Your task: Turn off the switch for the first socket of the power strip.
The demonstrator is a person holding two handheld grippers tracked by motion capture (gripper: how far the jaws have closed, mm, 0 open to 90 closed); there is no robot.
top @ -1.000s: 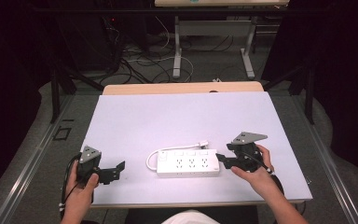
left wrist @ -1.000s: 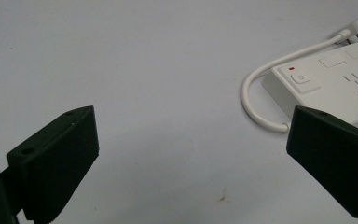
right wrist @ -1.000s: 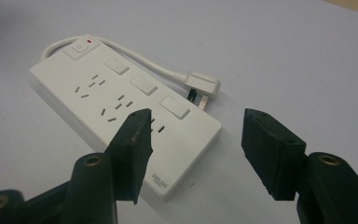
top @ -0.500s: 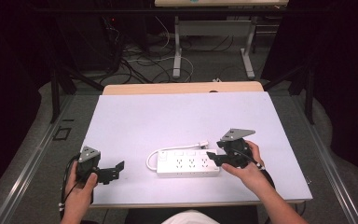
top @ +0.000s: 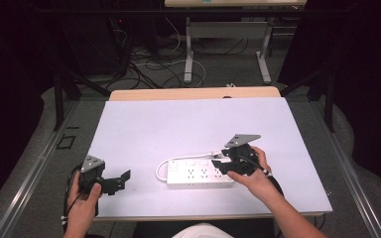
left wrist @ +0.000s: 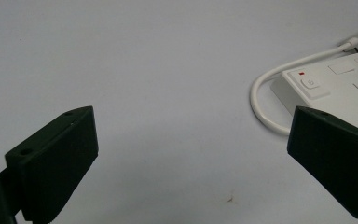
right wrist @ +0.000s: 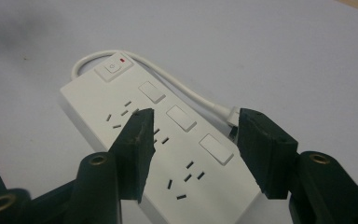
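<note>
A white power strip lies flat on the white table, toward the person's edge, its cord looping off its left end. The right gripper sits over the strip's right end, jaws parted; whether they touch the casing cannot be told from above. The right gripper view shows the jaws straddling the strip's width, sockets between them, with the switch and a red indicator at the far end (detail unreadable from above). The left gripper is well left of the strip, jaws spread wide and holding nothing; the left gripper view confirms bare table between them.
</note>
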